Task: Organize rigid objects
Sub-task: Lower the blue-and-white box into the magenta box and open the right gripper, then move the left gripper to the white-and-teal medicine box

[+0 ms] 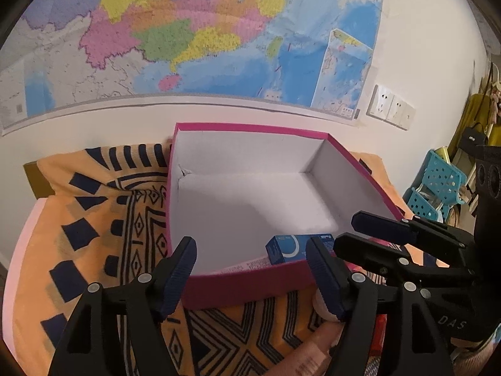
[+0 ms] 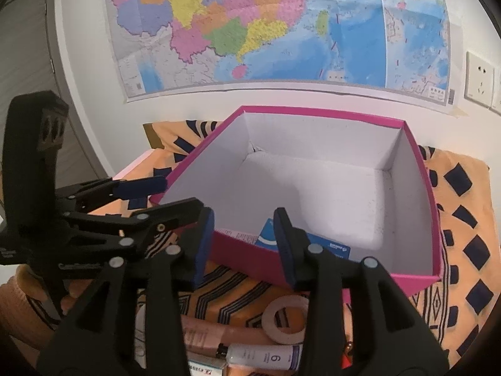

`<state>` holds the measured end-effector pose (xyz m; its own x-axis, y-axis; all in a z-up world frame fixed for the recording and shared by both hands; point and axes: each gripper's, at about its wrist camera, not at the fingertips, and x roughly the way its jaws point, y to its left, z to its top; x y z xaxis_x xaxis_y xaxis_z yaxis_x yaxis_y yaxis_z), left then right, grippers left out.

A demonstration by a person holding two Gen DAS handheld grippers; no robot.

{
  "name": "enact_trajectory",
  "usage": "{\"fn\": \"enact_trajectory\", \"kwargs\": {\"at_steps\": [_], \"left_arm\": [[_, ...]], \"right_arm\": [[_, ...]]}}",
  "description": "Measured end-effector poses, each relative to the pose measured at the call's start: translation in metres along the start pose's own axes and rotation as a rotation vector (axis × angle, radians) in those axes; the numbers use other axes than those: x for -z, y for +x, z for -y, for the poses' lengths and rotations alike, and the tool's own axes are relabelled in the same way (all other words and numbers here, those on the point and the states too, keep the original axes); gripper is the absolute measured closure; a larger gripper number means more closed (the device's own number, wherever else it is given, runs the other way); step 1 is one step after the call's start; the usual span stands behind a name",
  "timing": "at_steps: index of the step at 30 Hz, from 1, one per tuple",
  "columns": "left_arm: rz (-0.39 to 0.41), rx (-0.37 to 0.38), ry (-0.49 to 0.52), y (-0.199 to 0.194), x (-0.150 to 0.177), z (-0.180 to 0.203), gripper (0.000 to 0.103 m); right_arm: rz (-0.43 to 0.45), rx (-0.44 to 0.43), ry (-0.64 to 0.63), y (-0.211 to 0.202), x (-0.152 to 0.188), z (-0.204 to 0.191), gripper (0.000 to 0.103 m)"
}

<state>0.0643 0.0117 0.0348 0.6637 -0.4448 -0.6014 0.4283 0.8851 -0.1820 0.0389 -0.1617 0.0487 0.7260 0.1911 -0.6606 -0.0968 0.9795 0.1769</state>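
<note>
Nearest the right-hand camera lie the things not yet put away: a pale ring of tape (image 2: 286, 319), a pinkish tube (image 2: 206, 333) and a small white bottle (image 2: 266, 357) with a 9 on it, all on the patterned orange cloth (image 2: 463, 219) just in front of the box. A white packet with red print peeks in at the bottom edge, too cut off to name.

The pink box (image 2: 419, 282) stands open against the wall under the map (image 2: 281, 25), and it is nearly bare inside. Only a blue carton (image 1: 297, 247) rests in the near corner, with a flat white-and-pink packet (image 1: 247, 264) tucked beside it along the front wall. So I judge the sorting as barely started: two things in, at least three waiting outside.

The left gripper (image 1: 250, 275) hovers at the box's front rim with its jaws spread and nothing between them. The right gripper (image 2: 245, 247) is also spread and empty, poised over the same near wall, close beside the left one.
</note>
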Motion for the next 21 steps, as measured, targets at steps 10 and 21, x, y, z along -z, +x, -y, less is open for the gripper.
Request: {"fn": "enact_trajectory", "kwargs": {"at_steps": [10, 21], "left_arm": [[0.004, -0.012, -0.011, -0.024, 0.025, 0.004, 0.021], [-0.030, -0.001, -0.025, -0.032, 0.051, 0.008, 0.021]], "right_arm": [[0.016, 0.034, -0.045, -0.021, 0.010, -0.017, 0.058], [0.015, 0.062, -0.070, -0.034, 0.023, -0.027, 0.058]]}}
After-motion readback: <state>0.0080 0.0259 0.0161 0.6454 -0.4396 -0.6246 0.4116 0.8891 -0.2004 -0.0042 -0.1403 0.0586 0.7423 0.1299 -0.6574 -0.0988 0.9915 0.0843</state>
